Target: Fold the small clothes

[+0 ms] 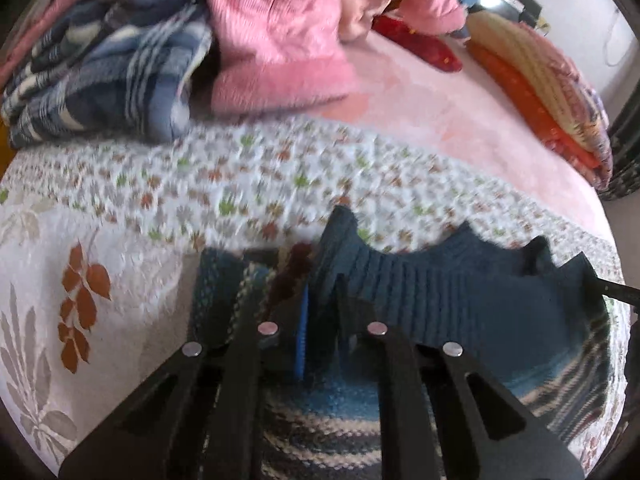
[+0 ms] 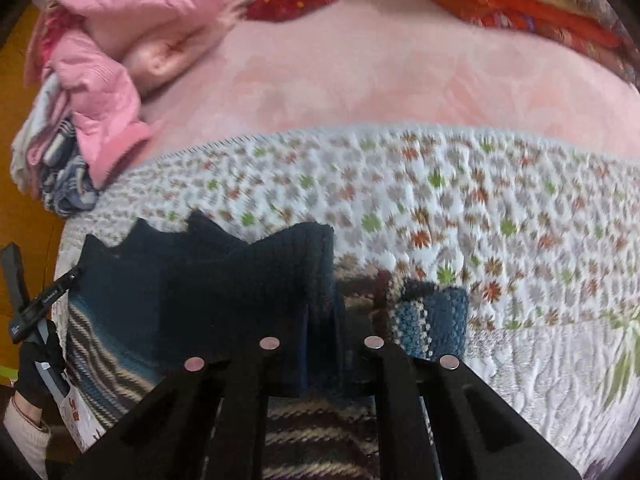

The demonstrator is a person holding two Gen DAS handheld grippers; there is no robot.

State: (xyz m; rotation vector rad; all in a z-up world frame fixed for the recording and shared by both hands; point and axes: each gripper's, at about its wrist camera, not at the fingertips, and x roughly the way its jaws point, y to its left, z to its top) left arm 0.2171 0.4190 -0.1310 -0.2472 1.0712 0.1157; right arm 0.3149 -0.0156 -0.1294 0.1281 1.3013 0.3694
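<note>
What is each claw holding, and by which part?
Both grip the knitted garment by its dark blue ribbed edge: left claw near one end, right claw near the other.

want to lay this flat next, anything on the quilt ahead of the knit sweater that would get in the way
Nothing visible does. Both tongs grip the knit sweater, and the floral quilt ahead is bare. The pink clothes pile sits further back at the left edge.

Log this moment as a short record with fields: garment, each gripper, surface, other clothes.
garment: dark blue knit sweater with striped body, lifted at its ribbed edge
left hand-held gripper: shut on the sweater edge
right hand-held gripper: shut on the sweater edge
surface: flower-print quilt over a pink blanket
other clothes: pink top and blue plaid shirt piled behind; folded stack far right
</note>
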